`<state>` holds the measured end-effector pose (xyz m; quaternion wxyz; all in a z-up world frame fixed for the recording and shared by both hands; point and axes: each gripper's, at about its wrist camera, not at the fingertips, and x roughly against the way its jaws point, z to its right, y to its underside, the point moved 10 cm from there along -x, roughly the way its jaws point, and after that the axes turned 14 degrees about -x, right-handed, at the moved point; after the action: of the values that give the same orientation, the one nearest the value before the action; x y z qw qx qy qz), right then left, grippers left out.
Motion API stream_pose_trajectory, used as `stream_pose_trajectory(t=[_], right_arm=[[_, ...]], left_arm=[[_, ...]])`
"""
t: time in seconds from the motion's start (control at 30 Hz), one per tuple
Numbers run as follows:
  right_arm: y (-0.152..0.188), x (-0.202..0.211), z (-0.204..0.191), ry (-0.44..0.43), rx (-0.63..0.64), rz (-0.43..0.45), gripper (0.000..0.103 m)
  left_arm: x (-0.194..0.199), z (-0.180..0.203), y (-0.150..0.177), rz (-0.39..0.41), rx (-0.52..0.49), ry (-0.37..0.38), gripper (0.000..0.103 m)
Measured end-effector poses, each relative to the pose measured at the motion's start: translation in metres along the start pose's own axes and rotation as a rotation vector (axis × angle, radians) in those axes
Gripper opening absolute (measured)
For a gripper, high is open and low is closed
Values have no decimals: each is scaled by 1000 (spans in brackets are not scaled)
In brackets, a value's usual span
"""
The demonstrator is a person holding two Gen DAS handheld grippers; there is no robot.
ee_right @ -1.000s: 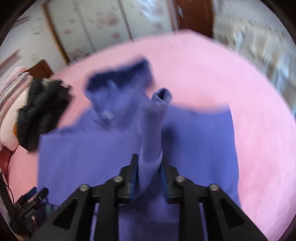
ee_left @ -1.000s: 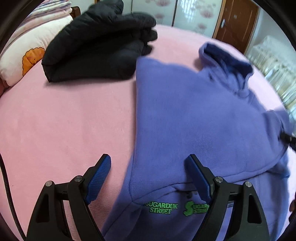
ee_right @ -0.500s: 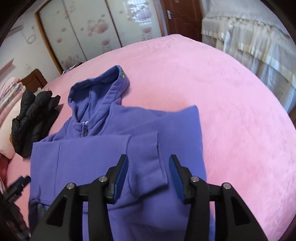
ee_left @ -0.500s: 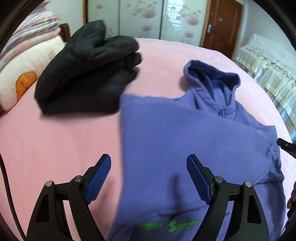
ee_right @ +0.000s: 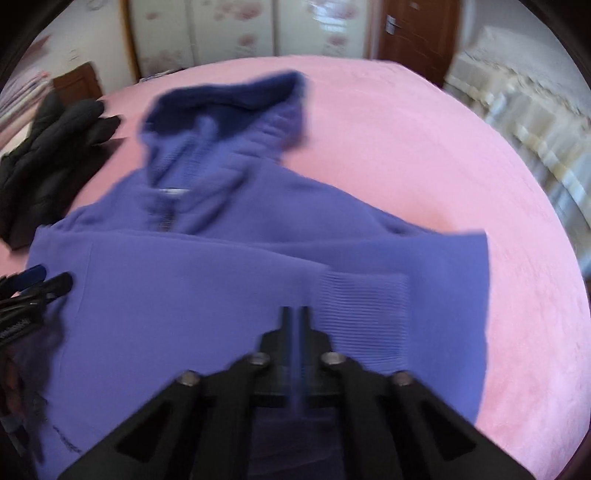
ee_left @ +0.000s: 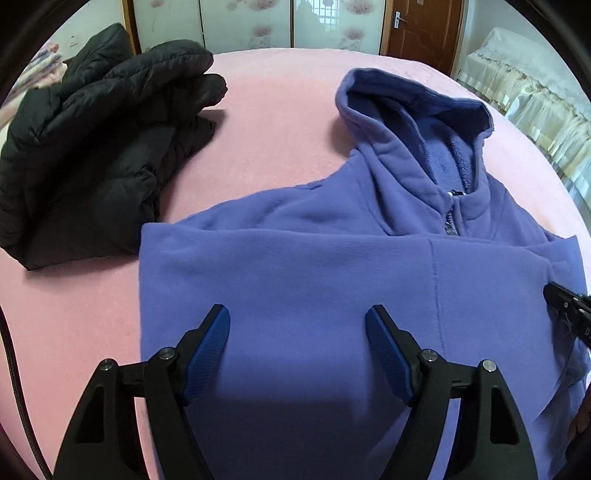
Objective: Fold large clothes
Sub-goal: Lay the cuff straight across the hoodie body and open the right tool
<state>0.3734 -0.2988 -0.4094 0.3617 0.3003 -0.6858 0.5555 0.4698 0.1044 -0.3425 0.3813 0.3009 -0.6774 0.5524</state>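
Note:
A purple zip hoodie (ee_left: 314, 266) lies face up on the pink bed (ee_left: 280, 110), hood (ee_left: 417, 122) at the far end. One sleeve is folded across the chest, and its ribbed cuff (ee_right: 364, 314) lies flat just right of my right gripper (ee_right: 294, 314). That gripper is shut with nothing between its pads; its view is blurred. My left gripper (ee_left: 297, 317) hovers over the chest on the hoodie's left side. Its jaws are wide apart and closing, and only flat cloth lies below them. Each gripper's tip shows at the edge of the other's view.
A black puffer jacket (ee_left: 92, 147) is heaped on the bed left of the hoodie, close to its shoulder. Wardrobe doors and a brown door (ee_left: 421, 33) stand behind the bed. A cream-covered bed (ee_left: 535, 96) is at the right. Pink bedding lies right of the hoodie (ee_right: 480, 184).
My right gripper held the sleeve up, laid it across the chest, opened off it and has shut empty. My left gripper slid right, from the hoodie's edge to above its chest.

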Motion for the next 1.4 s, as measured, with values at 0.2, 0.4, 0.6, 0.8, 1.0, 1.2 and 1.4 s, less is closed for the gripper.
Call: stream_pose_trajectory(t=[0.2, 0.4, 0.6, 0.8, 1.0, 1.2, 1.4], right_arm=[[2, 16, 15, -78, -80, -15, 0], [4, 52, 11, -143, -72, -6, 2], [16, 78, 7, -157, -70, -10, 3], [45, 101, 2, -191, -70, -21, 3], [76, 119, -3, -204, -50, -47, 3], [89, 144, -10, -219, -39, -33, 3], [94, 179, -11, -212, -15, 23, 3]], left_arm=[[8, 1, 1, 8, -45, -5, 76], [43, 9, 6, 35, -40, 52, 85], [85, 14, 15, 66, -25, 72, 87], [125, 23, 38, 78, -21, 102, 87], [162, 23, 57, 109, -14, 53, 87], [195, 24, 76, 137, 13, 36, 87], [223, 23, 103, 145, 13, -1, 88]])
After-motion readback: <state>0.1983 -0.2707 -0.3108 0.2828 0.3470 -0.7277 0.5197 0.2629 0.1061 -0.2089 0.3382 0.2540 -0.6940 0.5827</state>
